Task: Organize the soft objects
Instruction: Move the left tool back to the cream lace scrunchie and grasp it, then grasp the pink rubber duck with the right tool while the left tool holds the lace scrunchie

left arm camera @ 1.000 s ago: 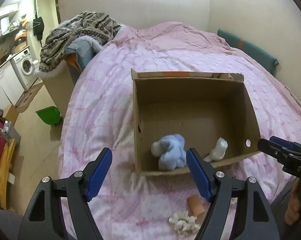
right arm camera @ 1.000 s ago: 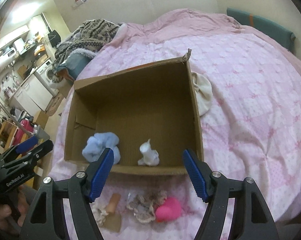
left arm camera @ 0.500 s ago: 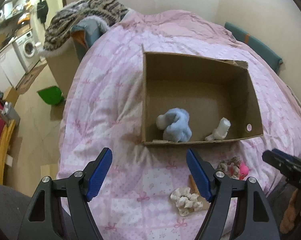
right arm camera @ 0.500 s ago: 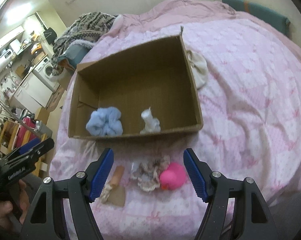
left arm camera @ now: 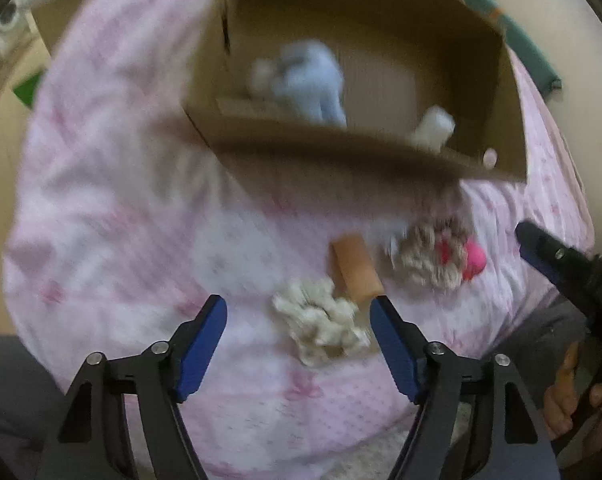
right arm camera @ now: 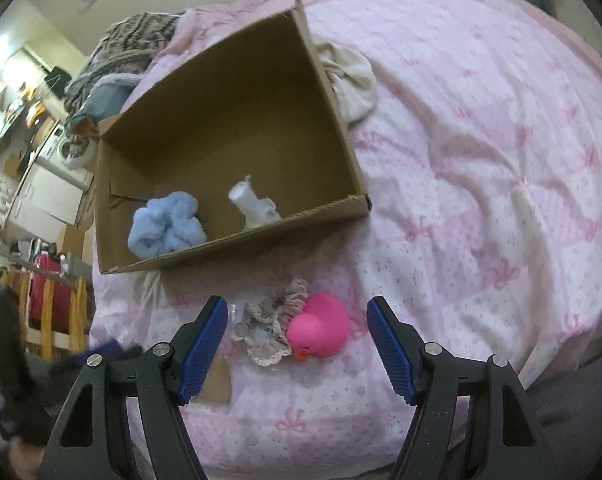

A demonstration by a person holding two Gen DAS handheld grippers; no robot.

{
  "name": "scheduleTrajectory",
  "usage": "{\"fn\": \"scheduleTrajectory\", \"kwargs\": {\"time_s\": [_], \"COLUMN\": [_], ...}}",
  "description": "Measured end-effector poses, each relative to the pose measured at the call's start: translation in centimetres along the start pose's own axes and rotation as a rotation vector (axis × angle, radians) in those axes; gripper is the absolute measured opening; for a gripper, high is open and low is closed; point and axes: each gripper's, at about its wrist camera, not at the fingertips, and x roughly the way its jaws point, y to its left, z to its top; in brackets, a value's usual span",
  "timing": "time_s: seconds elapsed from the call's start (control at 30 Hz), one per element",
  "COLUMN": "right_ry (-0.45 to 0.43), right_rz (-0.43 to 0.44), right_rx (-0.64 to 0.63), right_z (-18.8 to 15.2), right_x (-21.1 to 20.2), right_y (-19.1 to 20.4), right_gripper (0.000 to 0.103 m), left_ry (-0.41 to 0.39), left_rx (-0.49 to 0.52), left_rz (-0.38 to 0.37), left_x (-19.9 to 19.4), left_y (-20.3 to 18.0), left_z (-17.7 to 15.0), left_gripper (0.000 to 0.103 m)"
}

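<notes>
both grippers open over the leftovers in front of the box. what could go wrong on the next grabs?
1. The pink duck touches the crocheted scrunchie; the right gripper, wide open over both, could pinch the two together.
2. The cream fluffy piece lies against the tan cardboard piece; the left gripper might catch the card too.
3. The left wrist view is motion-blurred, so aiming there is uncertain.

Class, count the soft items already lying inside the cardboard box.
2. A fluffy blue item sits at the box's near-left corner; a white rolled item lies near the front wall's middle. None seems hidden.
</notes>
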Motion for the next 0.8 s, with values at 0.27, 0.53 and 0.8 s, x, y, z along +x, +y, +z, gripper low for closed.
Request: {"fn": "scheduleTrajectory", "kwargs": {"time_s": [0.27, 0.53, 0.8], "right_ry": [0.012, 0.015, 0.049], "right_rz": [-0.007, 0.004, 0.084], "right_rx": [0.004, 0.037, 0.178], "right_z": [0.1, 0.4, 0.4], "right_x": [0.4, 0.5, 0.8], "right_y": [0.0, -0.8, -3.3], "right_gripper": [0.076, 0.076, 0.076], "left_ry": [0.13, 0.09, -0.151], "left_rx": [-0.031, -0.02, -0.026], "left_rz": [-0.074, -0.034, 0.087], "left_x": [3.9, 2.8, -3.1], "left_y": [-0.3, -0.3, 0.9], "left_z": [-0.1, 0.2, 0.5], "left_gripper": [0.039, 0.011, 0.011]}}
